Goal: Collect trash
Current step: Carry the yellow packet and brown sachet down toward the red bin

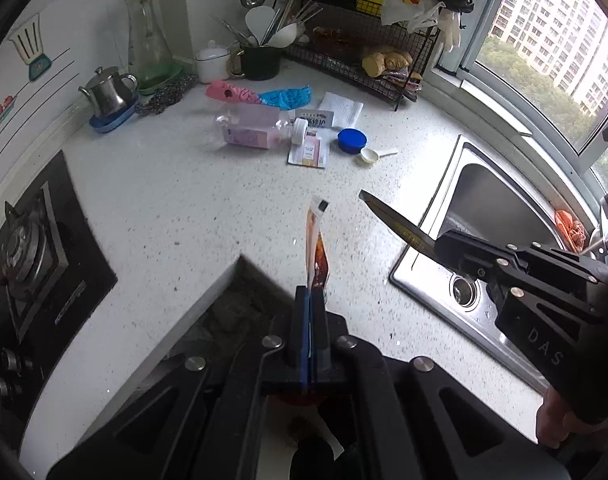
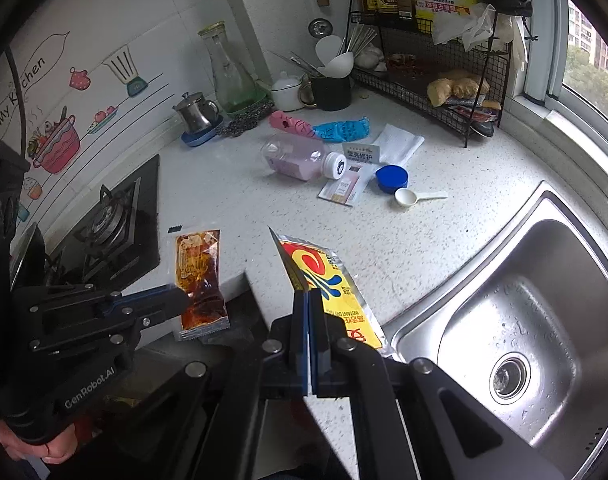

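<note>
A sauce packet (image 2: 199, 276) is pinched in the left gripper (image 1: 312, 292), a yellow wrapper (image 2: 328, 288) in the right gripper (image 2: 308, 296). More trash, like the bottle (image 2: 293, 158), is left on the surface (image 2: 444, 240).

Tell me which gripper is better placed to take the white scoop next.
Neither yet: the left gripper is shut on the sauce sachet, the right gripper on the yellow packet. Once emptied, right: the white scoop lies toward the sink, its side.
</note>
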Demonstrator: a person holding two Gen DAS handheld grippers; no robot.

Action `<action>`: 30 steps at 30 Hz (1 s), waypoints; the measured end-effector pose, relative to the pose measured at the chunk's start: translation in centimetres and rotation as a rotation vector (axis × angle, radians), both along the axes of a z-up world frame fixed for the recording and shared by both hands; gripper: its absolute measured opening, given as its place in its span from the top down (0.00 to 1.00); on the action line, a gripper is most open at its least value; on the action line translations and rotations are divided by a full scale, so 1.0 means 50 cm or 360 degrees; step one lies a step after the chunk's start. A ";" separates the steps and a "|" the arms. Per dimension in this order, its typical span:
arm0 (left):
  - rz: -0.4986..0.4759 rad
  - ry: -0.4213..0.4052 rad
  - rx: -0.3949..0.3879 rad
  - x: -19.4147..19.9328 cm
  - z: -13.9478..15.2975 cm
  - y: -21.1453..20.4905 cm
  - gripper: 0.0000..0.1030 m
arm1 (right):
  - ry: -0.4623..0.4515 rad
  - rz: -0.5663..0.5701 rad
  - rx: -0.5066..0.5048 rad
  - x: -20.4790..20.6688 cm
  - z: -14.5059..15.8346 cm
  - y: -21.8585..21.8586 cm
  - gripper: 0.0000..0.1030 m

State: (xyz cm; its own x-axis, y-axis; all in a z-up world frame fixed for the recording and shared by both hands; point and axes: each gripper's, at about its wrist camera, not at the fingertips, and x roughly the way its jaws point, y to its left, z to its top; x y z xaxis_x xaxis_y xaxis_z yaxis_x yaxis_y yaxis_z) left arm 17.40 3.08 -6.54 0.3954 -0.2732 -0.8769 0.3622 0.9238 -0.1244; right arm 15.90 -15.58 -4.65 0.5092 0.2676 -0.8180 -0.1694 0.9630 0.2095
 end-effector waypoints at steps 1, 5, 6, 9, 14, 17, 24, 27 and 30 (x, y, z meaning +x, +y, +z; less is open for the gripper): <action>0.0005 -0.0005 0.0002 -0.021 0.001 0.013 1.00 | -0.0004 0.0007 -0.0001 -0.013 0.000 0.008 1.00; 0.0034 -0.0018 0.0006 -0.092 0.002 0.056 1.00 | -0.0005 0.0040 -0.0003 -0.076 -0.005 0.045 1.00; 0.0041 -0.0019 0.0007 -0.107 0.000 0.065 1.00 | -0.0005 0.0048 -0.0003 -0.090 -0.007 0.053 1.00; 0.0064 -0.0006 0.0015 -0.158 -0.010 0.095 1.00 | 0.0006 0.0066 -0.0005 -0.137 -0.018 0.078 1.00; 0.0103 0.0073 0.0038 -0.226 -0.052 0.133 1.00 | 0.0087 0.0091 0.0000 -0.190 -0.063 0.111 1.00; 0.0121 0.0137 0.0041 -0.253 -0.085 0.151 1.00 | 0.0155 0.0116 0.0007 -0.212 -0.097 0.127 1.00; 0.0136 0.0282 0.0083 -0.278 -0.186 0.158 1.00 | 0.0286 0.0133 0.0006 -0.226 -0.196 0.142 1.00; 0.0140 0.0324 0.0071 -0.276 -0.226 0.156 1.00 | 0.0336 0.0128 -0.0001 -0.225 -0.247 0.139 1.00; 0.0128 0.0348 0.0080 -0.268 -0.270 0.148 1.00 | 0.0373 0.0111 -0.0004 -0.213 -0.299 0.133 1.00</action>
